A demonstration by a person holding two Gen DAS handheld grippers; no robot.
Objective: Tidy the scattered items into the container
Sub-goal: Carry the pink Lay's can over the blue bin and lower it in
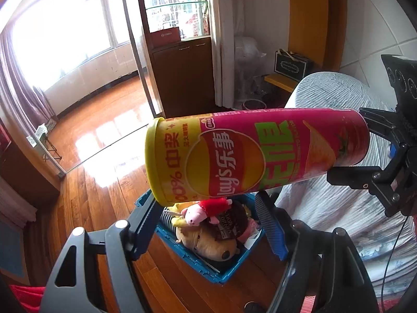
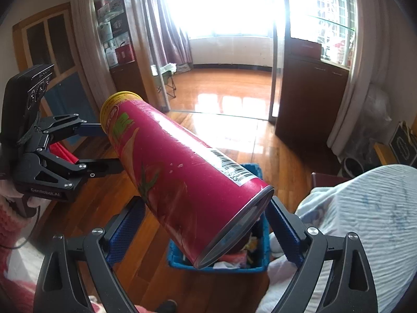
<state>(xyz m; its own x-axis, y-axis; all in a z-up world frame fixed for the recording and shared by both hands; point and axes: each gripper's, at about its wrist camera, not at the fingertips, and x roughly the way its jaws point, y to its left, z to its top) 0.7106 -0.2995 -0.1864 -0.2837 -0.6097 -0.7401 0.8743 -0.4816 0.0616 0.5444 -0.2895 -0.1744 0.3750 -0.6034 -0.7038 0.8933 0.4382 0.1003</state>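
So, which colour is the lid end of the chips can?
Yellow. The lid of the chips can shows best in the left wrist view.

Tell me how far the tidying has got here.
Done: plush toys already lie in the blue crate. In hand: the chip can, held in the air above the crate, left tongs at its lid end, right tongs at its base. Left: lower and release it; no other loose items show.

a: black linkage frames on both, the left gripper [image 1: 208, 221] with silver screws and blue ribbed pads [image 1: 271, 230]?
b: yes; "genrobot.ai" lettering, thin black cable [image 2: 28, 237], red knitted sleeve [image 2: 10, 224].
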